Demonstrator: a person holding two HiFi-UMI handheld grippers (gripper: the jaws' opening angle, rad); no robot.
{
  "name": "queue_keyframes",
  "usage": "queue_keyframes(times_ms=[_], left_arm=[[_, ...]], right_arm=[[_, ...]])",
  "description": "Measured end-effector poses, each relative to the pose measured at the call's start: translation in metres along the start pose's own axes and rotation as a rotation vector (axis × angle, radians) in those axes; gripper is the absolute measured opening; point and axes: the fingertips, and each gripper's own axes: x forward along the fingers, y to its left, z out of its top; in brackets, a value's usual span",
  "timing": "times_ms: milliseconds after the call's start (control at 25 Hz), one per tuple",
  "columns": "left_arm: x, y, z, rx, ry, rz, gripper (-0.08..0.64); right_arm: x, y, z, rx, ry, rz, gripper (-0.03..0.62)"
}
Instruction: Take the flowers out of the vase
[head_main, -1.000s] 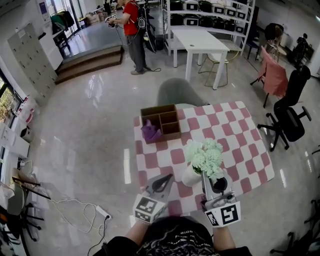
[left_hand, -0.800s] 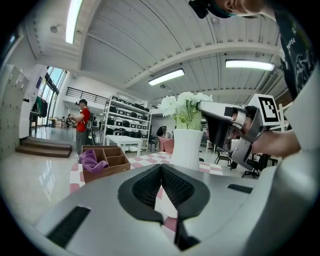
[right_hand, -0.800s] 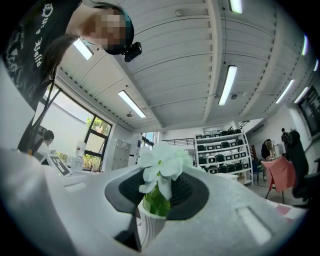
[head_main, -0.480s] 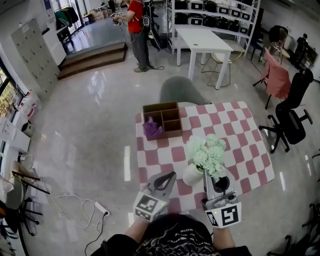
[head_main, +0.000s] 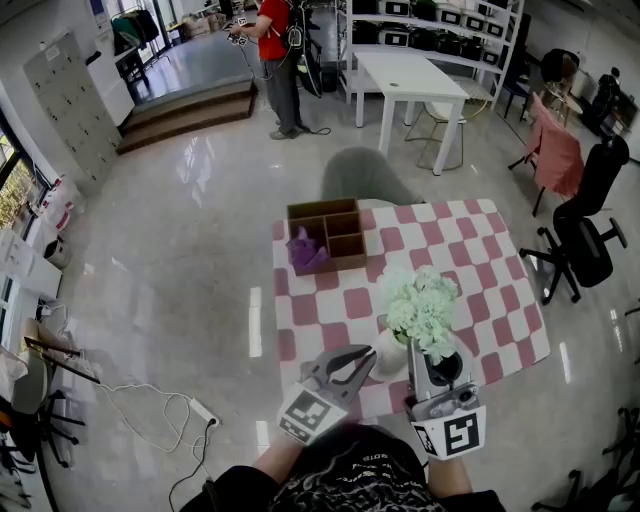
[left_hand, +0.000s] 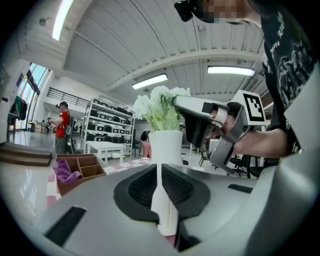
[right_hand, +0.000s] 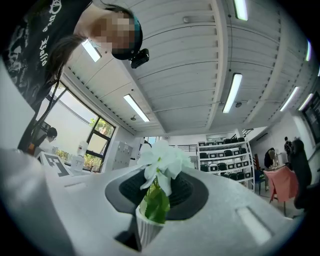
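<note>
**Scene, 1 table, 2 grippers**

- Table (head_main: 478, 268): pink-and-white checked cloth.
- Vase (head_main: 386, 352): white, ribbed, upright near the table's near edge.
- Flowers (head_main: 422, 305): 1 bunch, pale white-green heads with green leaves, and the stems stand in the vase mouth.
- Right gripper (head_main: 414, 350): claw narrowed to a small gap and clamped on the flowers' leafy stems just above the vase rim. The blooms show above its pads in the right gripper view.
- Left gripper (head_main: 364, 356): claw closed to a thin slit with nothing in it. The tips are just beside the vase's left side, and the vase shows through the slit.
- Wooden box (head_main: 326, 234): 1, divided into compartments, at the table's far corner, well apart from the vase.
- Purple cloth (head_main: 304, 250): 1, in the box's left compartment.
</note>
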Motion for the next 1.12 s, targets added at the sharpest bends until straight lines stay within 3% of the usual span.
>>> queue_keyframes(times_ms=[440, 1120], left_arm=[[-0.001, 0.01, -0.003, -0.007, 0.009, 0.049, 0.014], [0.004, 0.021, -0.013, -0.041, 0.021, 0.069, 0.014]], right_arm=[[0.007, -0.01, 0.022, -0.05, -0.035, 0.012, 0.077], [0.016, -0.029, 0.046, -0.014, -0.111, 0.02, 0.075]])
